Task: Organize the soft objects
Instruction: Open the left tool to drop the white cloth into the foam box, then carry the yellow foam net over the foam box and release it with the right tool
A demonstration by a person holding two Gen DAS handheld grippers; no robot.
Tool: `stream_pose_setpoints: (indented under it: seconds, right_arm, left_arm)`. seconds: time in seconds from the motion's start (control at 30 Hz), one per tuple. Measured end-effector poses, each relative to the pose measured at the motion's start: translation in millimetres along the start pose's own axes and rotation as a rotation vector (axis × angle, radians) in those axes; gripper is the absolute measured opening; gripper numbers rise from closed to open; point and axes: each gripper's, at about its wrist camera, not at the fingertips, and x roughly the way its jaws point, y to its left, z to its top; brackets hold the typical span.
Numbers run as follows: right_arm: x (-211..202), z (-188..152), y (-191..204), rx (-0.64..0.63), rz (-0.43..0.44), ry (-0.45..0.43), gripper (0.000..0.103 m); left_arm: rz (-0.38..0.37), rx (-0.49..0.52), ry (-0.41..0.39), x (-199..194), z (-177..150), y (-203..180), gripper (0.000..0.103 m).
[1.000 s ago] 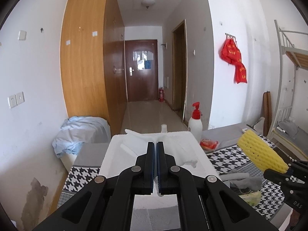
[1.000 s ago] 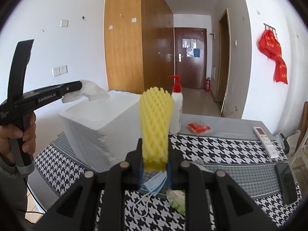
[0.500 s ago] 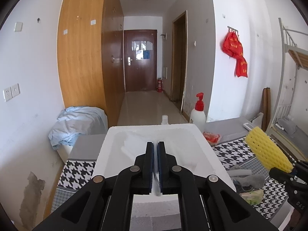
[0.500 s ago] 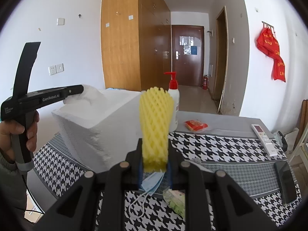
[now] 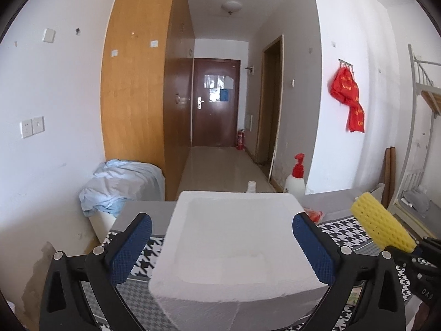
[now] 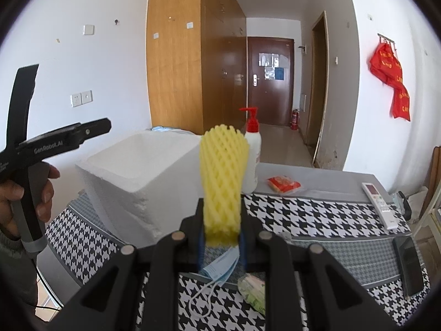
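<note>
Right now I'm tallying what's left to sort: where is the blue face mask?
In the right wrist view, the blue face mask lies on the houndstooth cloth just below the right gripper, beside a green packet.

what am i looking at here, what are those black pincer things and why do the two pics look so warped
They are hand-held grippers, one in each of a person's hands, each carrying a wide-angle camera that looks along its fingers, hence the warping. The left gripper is open above a white foam box. The right gripper is shut on a yellow foam net sleeve. In its picture the person's left hand shows too. On the houndstooth cloth lie a blue face mask, a pump bottle, a red packet, a remote and a phone.
</note>
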Motion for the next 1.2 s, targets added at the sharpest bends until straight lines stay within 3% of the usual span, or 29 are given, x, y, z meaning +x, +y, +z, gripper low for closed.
stream_pose_setpoints:
  seconds: [0.57,1.2]
  right_arm:
    - [14.1,28.9,32.9,-0.039,0.06,-0.032,0.023]
    - [45.5,54.0,73.0,-0.069,0.152,0.012,0.023]
  left_arm:
    - [0.092,-0.015,-0.032,-25.5,-9.6,35.7,0.102]
    - [0.152,-0.041,-0.041,-54.6,-31.6,65.8,0.102]
